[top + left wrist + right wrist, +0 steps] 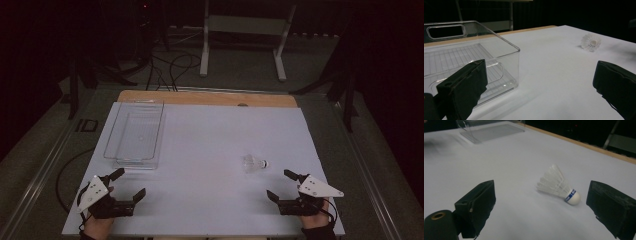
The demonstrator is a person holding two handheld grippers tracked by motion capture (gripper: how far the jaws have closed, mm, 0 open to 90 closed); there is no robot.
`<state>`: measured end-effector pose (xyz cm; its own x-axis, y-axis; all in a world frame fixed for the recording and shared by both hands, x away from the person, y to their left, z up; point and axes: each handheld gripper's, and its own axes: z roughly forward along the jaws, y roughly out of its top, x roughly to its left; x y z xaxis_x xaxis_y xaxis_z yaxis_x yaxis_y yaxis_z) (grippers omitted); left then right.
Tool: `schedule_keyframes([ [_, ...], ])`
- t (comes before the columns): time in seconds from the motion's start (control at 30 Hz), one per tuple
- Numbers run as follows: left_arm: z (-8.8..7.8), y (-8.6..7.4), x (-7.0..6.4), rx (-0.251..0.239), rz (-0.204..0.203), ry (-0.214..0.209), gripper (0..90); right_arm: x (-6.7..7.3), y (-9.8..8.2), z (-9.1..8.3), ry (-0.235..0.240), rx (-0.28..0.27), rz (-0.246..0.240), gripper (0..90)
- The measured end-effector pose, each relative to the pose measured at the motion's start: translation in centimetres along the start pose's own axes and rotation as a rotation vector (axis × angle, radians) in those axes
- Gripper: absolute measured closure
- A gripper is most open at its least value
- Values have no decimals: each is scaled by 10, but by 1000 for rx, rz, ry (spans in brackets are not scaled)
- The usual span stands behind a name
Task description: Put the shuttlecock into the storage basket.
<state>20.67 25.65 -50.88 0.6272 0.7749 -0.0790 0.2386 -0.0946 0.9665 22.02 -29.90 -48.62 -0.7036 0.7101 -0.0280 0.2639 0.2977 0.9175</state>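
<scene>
Table (210, 150): white sheet, wooden far edge.
Clear bin (134, 134): empty, far left.
Left gripper (126, 186): jaws spread, holding nothing.
Right gripper (283, 184): jaws spread, holding nothing.
Shuttlecock (255, 163): on its side, just beyond right gripper.
Likely step: grip the cork, not feathers.

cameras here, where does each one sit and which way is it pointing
High view: fixed above the person's side, looking forward and down on the table; shows both hands, the left gripper and right gripper.
Left gripper view: rides the left gripper, low over the table, facing the clear bin and the farther shuttlecock; its own open jaws show.
Right gripper view: rides the right gripper, facing the shuttlecock close ahead; open jaws show.
All three views share the shuttlecock and bin.
</scene>
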Motion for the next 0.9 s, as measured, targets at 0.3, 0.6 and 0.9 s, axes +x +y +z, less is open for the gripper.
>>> schedule_keyframes([
  [0.3,0,0,0,-3,-4,-3,3,-1,21,-8,47,10,-40,88],
  [0.6,3,0,-1,4,1,-10,3,-13,39,-14,101,69,-50,88],
  [0.9,3,0,0,3,-1,-12,3,-24,50,-10,179,154,-72,89],
])
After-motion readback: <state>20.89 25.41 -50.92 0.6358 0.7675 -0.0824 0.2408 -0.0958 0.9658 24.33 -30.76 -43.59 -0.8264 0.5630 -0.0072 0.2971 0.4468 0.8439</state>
